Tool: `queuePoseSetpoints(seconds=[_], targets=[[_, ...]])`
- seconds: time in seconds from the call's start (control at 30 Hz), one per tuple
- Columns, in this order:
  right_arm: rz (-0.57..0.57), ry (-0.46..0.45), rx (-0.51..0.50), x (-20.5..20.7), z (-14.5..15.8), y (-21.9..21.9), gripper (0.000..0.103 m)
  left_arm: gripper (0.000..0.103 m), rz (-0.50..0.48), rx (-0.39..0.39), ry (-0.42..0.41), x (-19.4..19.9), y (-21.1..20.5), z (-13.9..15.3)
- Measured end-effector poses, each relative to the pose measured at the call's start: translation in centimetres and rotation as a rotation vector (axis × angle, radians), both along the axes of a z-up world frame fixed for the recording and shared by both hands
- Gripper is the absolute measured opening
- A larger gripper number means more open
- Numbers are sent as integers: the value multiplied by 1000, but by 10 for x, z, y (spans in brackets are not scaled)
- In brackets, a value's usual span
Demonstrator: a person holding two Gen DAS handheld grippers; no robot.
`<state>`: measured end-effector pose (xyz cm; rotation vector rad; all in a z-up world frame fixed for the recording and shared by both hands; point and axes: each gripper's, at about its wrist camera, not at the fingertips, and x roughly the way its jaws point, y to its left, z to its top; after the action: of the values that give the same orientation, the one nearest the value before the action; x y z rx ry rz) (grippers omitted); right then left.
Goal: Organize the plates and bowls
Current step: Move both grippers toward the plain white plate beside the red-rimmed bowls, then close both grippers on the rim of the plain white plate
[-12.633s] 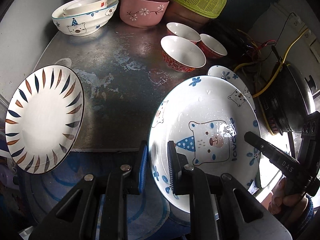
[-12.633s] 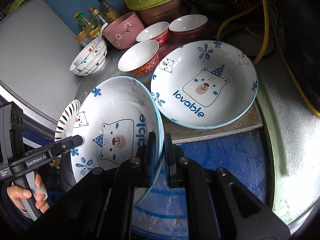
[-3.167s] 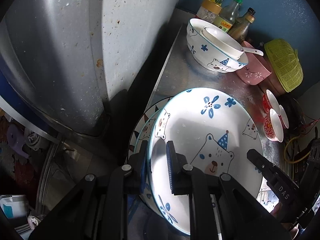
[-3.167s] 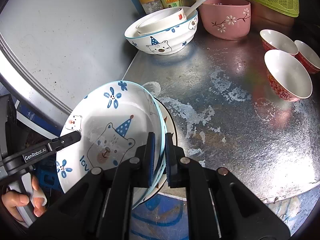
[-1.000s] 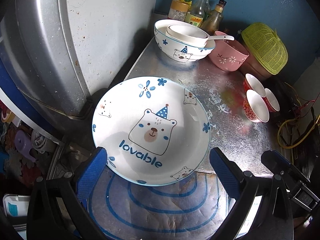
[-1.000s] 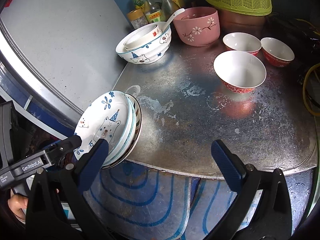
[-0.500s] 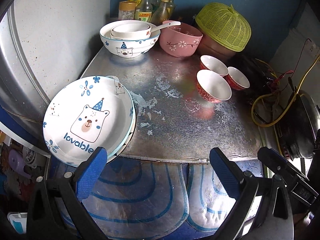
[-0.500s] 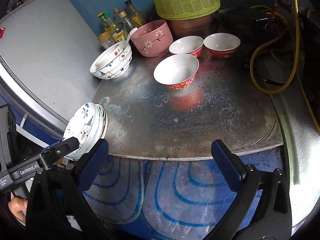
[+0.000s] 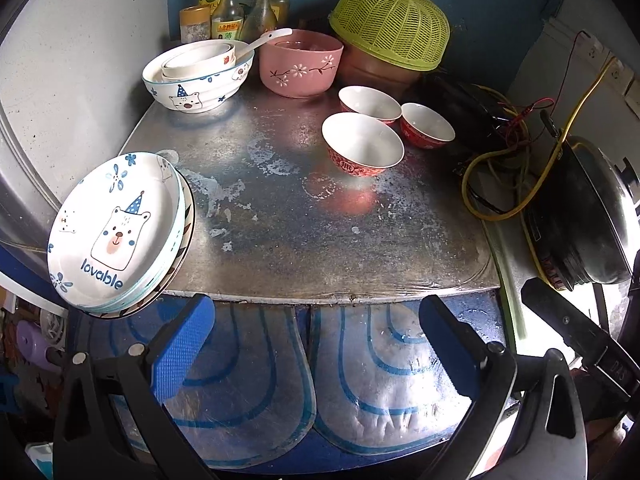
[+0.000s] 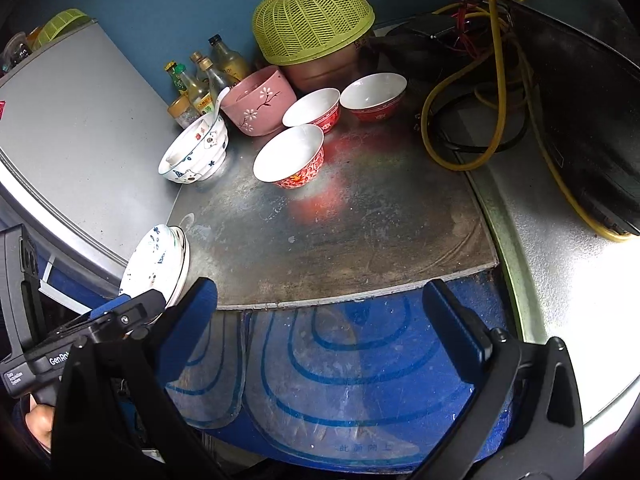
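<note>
A stack of plates [image 9: 120, 232] with a blue bear plate on top lies at the front left corner of the metal tabletop [image 9: 320, 232]; in the right wrist view the plate stack [image 10: 158, 264] juts over that edge. Three red bowls [image 9: 362, 144] stand at the back right, beside a pink bowl [image 9: 300, 64] and a bear bowl [image 9: 198, 80] with a smaller bowl and a spoon inside. My left gripper [image 9: 316, 344] and my right gripper [image 10: 320, 332] are both open and hold nothing, back from the table's front edge.
Bottles [image 9: 236, 12] line the back wall beside a green mesh food cover [image 9: 392, 32]. Yellow cable [image 9: 500, 184] and a black wok [image 9: 580, 220] lie to the right. A grey fridge wall [image 10: 72, 140] closes the left side. A blue patterned surface [image 9: 320, 380] lies below the table's edge.
Both grippers let go of the bear plate, opened wide and drew back from the table. The plate now rests on the stack at the left corner.
</note>
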<state>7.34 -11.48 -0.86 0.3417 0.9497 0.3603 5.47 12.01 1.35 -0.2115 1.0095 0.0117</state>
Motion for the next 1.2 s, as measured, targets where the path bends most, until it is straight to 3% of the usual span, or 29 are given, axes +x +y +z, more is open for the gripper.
queuePoseSetpoints(seconds=[0.37,0.77,0.93,0.97,1.03,1.17,1.2], targets=[[-73,38,-37,24,-9,-10,103,103,-56,-71,5,56,4,-10],[-74,23,19,113,-8,23,103,102,-95,-82,-3,148,28,-20],[-87,65,27,150,-21,34,75,100,-107,-95,4,185,37,-33],[-90,71,24,156,-24,36,74,98,-107,-104,8,193,40,-37],[-94,86,22,168,-30,39,70,85,-111,-132,28,208,43,-45],[-89,108,40,192,-44,47,64,78,-123,-169,60,233,44,-62],[-86,112,44,197,-48,50,60,64,-130,-176,69,238,44,-65]])
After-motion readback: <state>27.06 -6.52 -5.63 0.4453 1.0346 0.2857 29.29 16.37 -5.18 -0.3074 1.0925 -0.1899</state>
